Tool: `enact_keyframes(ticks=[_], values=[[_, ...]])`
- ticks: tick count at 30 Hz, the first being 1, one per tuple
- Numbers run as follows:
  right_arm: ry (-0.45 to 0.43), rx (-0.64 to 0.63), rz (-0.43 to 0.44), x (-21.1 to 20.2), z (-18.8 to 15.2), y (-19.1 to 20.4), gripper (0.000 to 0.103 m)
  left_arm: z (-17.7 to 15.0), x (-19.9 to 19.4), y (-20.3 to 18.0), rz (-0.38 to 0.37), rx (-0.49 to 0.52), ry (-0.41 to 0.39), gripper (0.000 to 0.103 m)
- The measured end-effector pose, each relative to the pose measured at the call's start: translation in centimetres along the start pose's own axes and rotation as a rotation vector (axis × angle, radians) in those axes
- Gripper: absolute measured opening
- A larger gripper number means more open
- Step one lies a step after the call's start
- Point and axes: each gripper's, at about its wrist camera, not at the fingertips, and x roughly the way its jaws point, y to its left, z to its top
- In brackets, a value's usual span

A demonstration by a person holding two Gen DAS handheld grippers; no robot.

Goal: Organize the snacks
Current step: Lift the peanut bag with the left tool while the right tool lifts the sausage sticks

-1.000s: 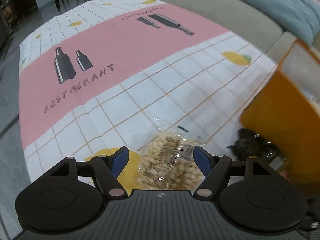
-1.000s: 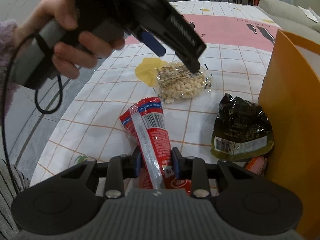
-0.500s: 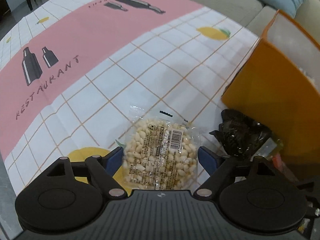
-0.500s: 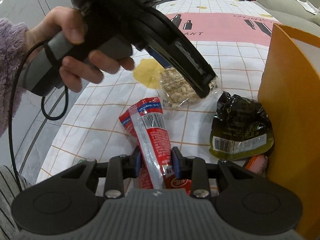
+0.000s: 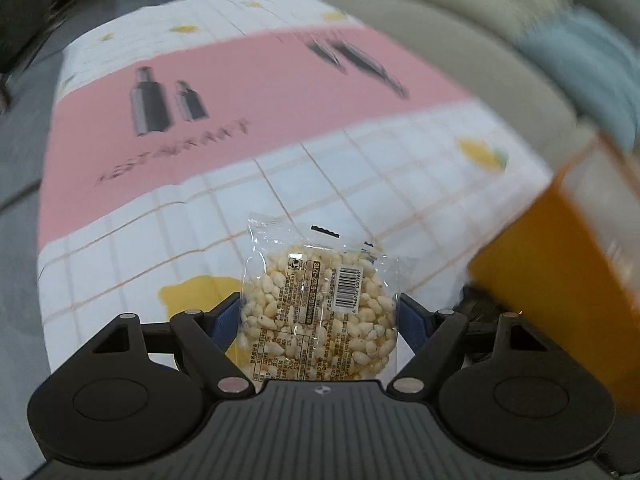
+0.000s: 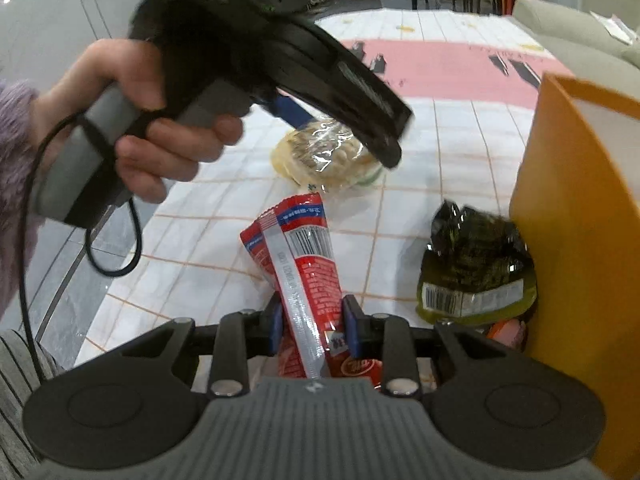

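The left gripper (image 5: 319,316) is closing, its jaws wide, on a clear packet of pale puffed grains (image 5: 320,312) (barcode label uppermost), raised above the checked tablecloth (image 5: 360,168), long axis running near to far. The right gripper (image 6: 311,322) is clamped on a red sachet (image 6: 306,264) pointing far-left. A dark green packet (image 6: 476,264) lies beside the orange box (image 6: 576,216) at right.

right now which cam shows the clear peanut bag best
The left wrist view: the clear peanut bag sits sharp and unobstructed between the closing left gripper fingers. In the right wrist view the bag is blurred and partly covered by that gripper.
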Motion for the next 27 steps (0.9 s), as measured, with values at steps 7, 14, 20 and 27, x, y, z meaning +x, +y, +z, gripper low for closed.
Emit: enact_keyframes(ticks=[7, 14, 20, 27], values=[[-0.039, -0.017, 0.008, -1.9, 0.3, 1.5, 0.028, -1.1, -7.9, 1.0, -0.038, -0.128, -0.177, 0.091], [-0.090, 0.021, 0.040, -4.7, 0.7, 2.1, 0.028, -2.8, -15.4, 0.0, -0.097, -0.253, -0.362, 0.091], [-0.204, 0.146, 0.063, -9.7, 2.0, -0.6, 0.028, -3.7, -19.9, -1.0, -0.112, -0.370, -0.524, 0.091], [-0.340, 0.208, 0.019, -18.5, 3.5, -5.3, 0.028, -4.2, -20.8, -2.6, -0.162, -0.425, -0.584, 0.091]])
